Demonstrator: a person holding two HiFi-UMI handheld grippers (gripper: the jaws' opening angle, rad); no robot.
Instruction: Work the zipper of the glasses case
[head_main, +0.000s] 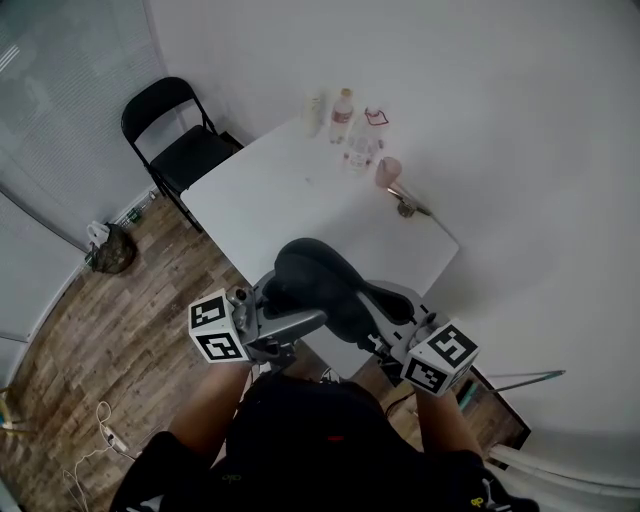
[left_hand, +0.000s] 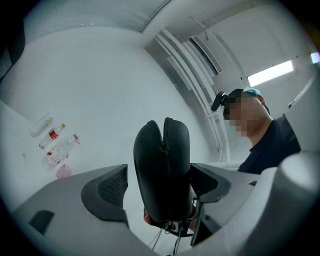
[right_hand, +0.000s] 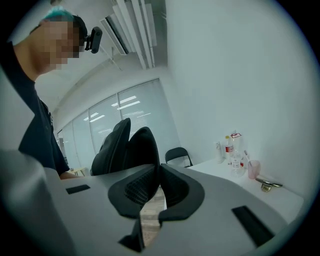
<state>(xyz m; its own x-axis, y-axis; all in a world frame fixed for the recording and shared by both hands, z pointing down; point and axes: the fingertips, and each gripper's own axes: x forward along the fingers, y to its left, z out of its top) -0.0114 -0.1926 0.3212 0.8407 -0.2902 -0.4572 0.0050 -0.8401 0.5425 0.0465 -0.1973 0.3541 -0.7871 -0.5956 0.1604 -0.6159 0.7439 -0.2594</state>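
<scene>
Glasses case (head_main: 318, 282) is held in the air over the lap, short of the counter (head_main: 300, 195), with a gripper at each end.

Left gripper (left_hand: 161, 186): fingers (left_hand: 107, 187) are spread wide. The case is stood upright between them with a clear gap on one side, and no squeeze is seen.

Right gripper (right_hand: 159, 172): fingers are pressed together on one end of the case, so the whole weight is judged to be carried by that one thin pinch.

Risks:
- The case could pivot or slip out of the right pinch and drop, since nothing is clamped by the left.
- If the left is closed off-centre, the shell would be shoved sideways rather than gripped.
- The zipper (left_hand: 162, 131) looks partly parted, and a pull against an unbraced case would only drag it along.

Not resolved:
- The zipper pull is not seen in any view.
- Whether the tab or the shell rim is pinched cannot be told.
- The pinched end is hidden behind the fingers.
</scene>
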